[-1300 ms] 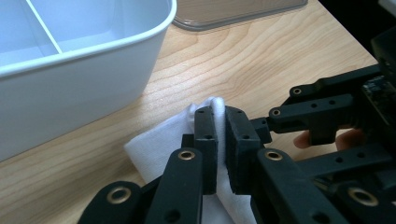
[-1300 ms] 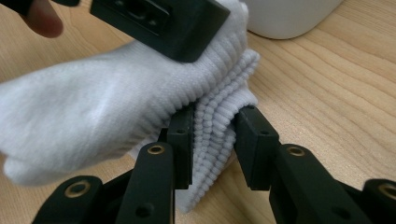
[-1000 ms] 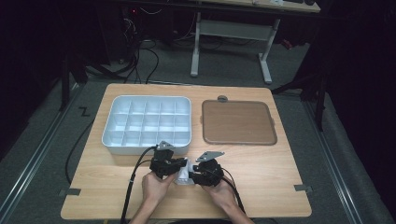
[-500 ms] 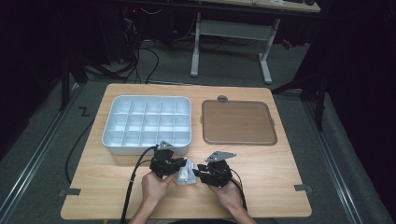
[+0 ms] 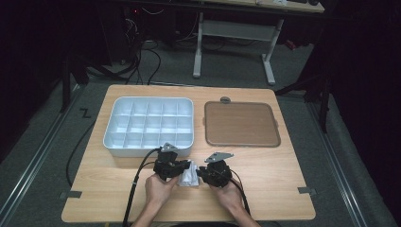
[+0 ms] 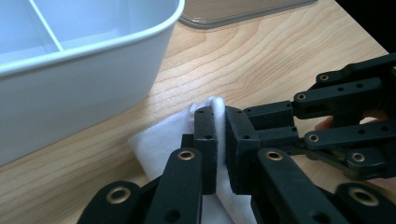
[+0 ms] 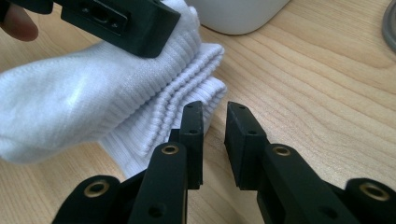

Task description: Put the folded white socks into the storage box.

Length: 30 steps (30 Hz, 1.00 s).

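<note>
**Two grippers meet over a white sock at the table's near edge**

While the high view sets the whole scene, with both hands low at the front of the wooden table (image 5: pixel 283 189), the white sock (image 5: pixel 189 174) there is just a small pale bundle between the left gripper (image 5: pixel 177 166) and the right gripper (image 5: pixel 204 172), in front of the white compartment tray (image 5: pixel 113 137) and well apart from the brown lid (image 5: pixel 241 124) to the tray's right.

From the left gripper view comes what that overview cannot tell: the left gripper (image 6: pixel 220 140) has its jaws drawn nearly together on a fold of the sock (image 6: pixel 161 140), the cloth pinched between the pads and spreading out flat on the wood below. The tray's rounded wall (image 6: pixel 93 88) stands just beside it, and the other gripper's black linkage crosses at the right.

Seen from the right gripper view, the sock (image 7: pixel 93 102) turns out to be ribbed at the cuff and folded over itself. The right gripper (image 7: pixel 214 135) has just been closing its jaws; they stand narrow, with a slim gap, at the cuff's edge. Bare wood shows through the gap, and I cannot tell whether the left-hand pad touches the cloth.
</note>
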Tool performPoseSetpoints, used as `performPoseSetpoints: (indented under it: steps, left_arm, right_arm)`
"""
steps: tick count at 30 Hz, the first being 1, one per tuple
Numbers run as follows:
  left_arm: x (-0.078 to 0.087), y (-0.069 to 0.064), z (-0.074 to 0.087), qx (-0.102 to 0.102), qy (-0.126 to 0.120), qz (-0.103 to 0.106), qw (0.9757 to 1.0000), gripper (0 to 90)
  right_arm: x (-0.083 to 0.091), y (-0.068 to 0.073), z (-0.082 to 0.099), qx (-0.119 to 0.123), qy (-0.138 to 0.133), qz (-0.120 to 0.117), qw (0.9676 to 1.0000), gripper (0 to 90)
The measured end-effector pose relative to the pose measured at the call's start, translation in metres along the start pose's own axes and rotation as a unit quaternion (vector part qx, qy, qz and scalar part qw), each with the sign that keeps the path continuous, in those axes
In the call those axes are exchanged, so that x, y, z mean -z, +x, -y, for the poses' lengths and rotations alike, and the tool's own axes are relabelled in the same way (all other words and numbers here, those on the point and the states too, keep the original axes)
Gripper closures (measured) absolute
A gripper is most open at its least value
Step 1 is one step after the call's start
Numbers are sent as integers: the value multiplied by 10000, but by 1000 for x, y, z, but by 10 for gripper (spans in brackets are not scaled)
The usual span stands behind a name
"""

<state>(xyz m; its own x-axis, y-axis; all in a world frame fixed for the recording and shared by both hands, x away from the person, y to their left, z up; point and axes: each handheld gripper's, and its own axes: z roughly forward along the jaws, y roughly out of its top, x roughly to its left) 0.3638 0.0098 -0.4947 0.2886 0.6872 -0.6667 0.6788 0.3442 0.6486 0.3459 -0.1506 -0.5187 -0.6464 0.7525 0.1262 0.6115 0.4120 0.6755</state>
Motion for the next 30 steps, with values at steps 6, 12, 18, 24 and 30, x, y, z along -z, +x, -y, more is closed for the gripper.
performPoseSetpoints:
  steps: [6,12,18,24,30]
  left_arm:
    - [-4,-1,3,-16,13,-25,10000,843]
    - [-9,0,12,-193,-46,-51,9998,845]
    - [-7,3,13,-160,-66,-11,9998,844]
    - [-3,4,11,-146,-109,124,9998,799]
    - [2,3,8,-91,-117,304,9994,718]
  right_arm:
    - [-4,0,0,59,26,30,10000,792]
    - [-7,1,0,103,56,52,9999,803]
    - [-7,0,0,113,40,35,9999,801]
    - [-6,-1,1,89,-6,58,9999,780]
    - [-4,-1,1,68,-4,52,10000,775]
